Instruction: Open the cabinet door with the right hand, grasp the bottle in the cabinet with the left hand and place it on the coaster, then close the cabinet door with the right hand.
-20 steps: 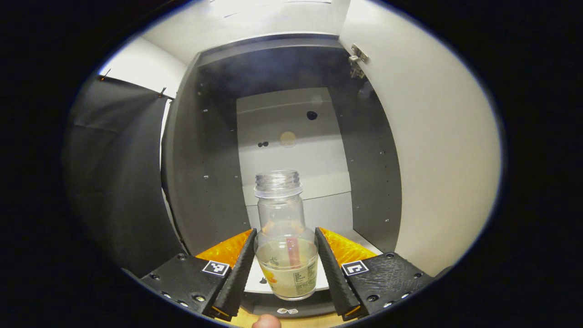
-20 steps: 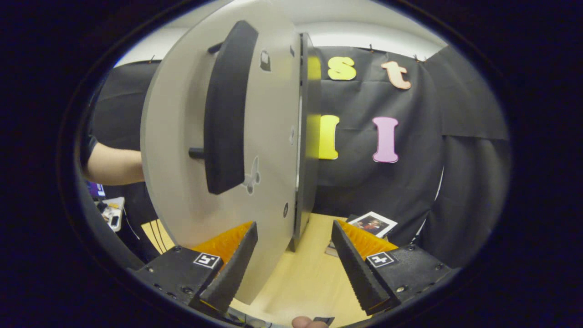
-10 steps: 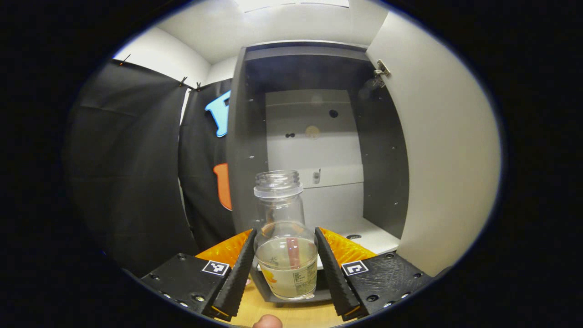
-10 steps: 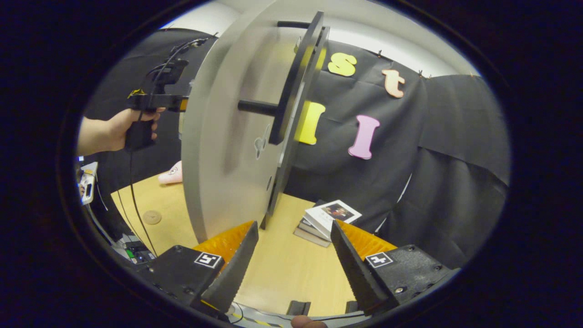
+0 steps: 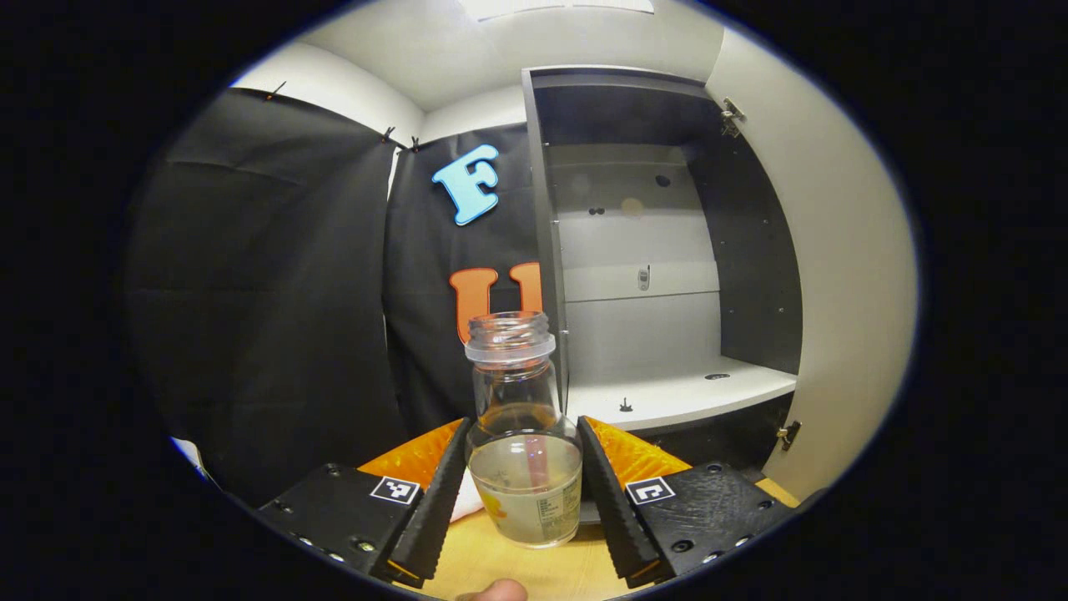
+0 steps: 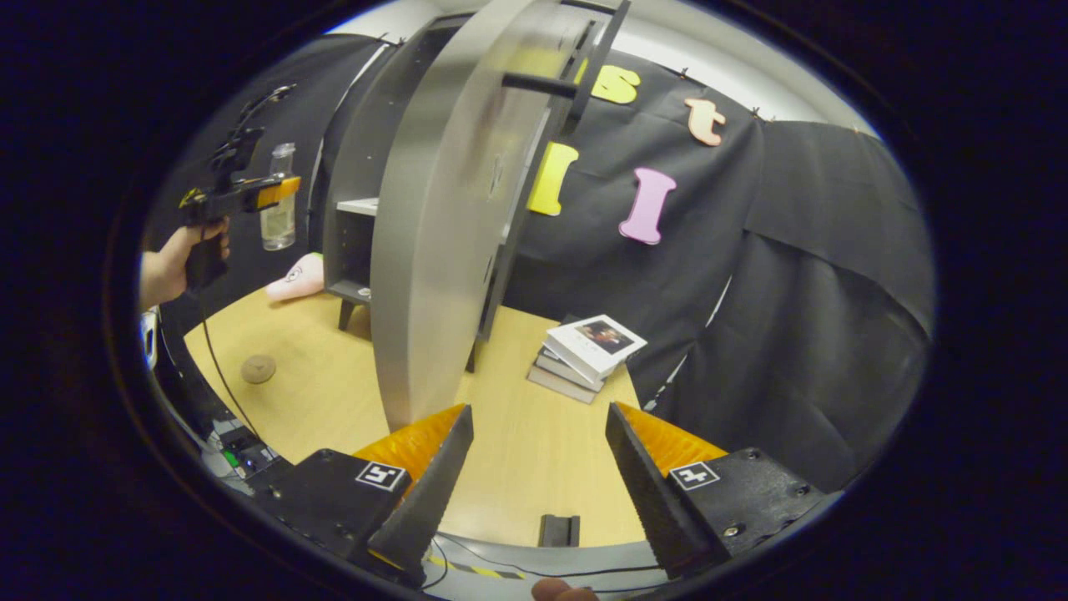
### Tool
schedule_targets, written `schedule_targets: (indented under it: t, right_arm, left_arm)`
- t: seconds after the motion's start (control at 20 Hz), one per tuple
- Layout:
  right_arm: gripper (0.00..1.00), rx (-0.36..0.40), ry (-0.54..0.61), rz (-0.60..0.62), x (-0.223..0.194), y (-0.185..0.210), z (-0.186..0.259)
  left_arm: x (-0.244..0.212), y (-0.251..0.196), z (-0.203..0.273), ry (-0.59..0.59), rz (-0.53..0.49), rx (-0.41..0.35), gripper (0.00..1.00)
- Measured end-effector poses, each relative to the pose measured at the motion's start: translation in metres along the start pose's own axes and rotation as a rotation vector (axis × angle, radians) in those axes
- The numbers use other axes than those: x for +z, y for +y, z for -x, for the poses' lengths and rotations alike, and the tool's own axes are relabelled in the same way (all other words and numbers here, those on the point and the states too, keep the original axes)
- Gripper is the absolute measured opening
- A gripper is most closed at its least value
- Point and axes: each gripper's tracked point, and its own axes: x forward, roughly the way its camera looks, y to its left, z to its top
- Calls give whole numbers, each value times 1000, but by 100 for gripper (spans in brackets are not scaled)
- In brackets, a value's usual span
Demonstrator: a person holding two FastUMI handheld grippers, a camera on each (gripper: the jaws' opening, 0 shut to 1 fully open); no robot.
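Observation:
A clear capless bottle point(image 5: 522, 451) with pale liquid in its lower half stands upright between the fingers of my left gripper point(image 5: 521, 492), which is shut on it. It hangs in the air outside the open cabinet point(image 5: 667, 275), left of its front. In the right gripper view the same bottle point(image 6: 278, 200) shows far left, held by the other gripper in a hand point(image 6: 171, 263). The grey cabinet door point(image 6: 442, 217) stands wide open. A round brown coaster point(image 6: 258, 367) lies on the wooden table point(image 6: 534, 451). My right gripper point(image 6: 538, 492) is open, back from the door, with nothing between its fingers.
A stack of books point(image 6: 584, 355) lies on the table right of the cabinet. A pink soft thing point(image 6: 296, 280) rests near the cabinet's left foot. Cables and a small black block point(image 6: 557, 530) sit at the table's near edge. Black cloth walls surround the booth.
My left gripper has drawn the bottle out of the cabinet and swung left. My right gripper has pulled back and away from the open door, showing more of the table.

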Motion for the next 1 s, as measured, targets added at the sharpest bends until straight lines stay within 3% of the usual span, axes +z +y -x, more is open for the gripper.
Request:
schedule_targets:
  t: [0.35,0.65,0.7,0.75,1.0]
  right_arm:
    - [100,-28,73,-58,-29,0,-22]
    - [98,-13,113,-25,-63,16,-39]
    - [98,-16,110,-17,-64,16,-40]
    - [98,-18,107,-6,-66,16,-42]
    - [97,-21,94,40,-65,16,-45]
  left_arm:
    - [-64,12,34,-62,-29,43,74]
    - [-151,20,42,26,-41,81,74]
    - [-164,23,44,50,-38,93,85]
    - [-175,27,47,65,-36,108,75]
    - [-208,36,63,97,-50,142,75]
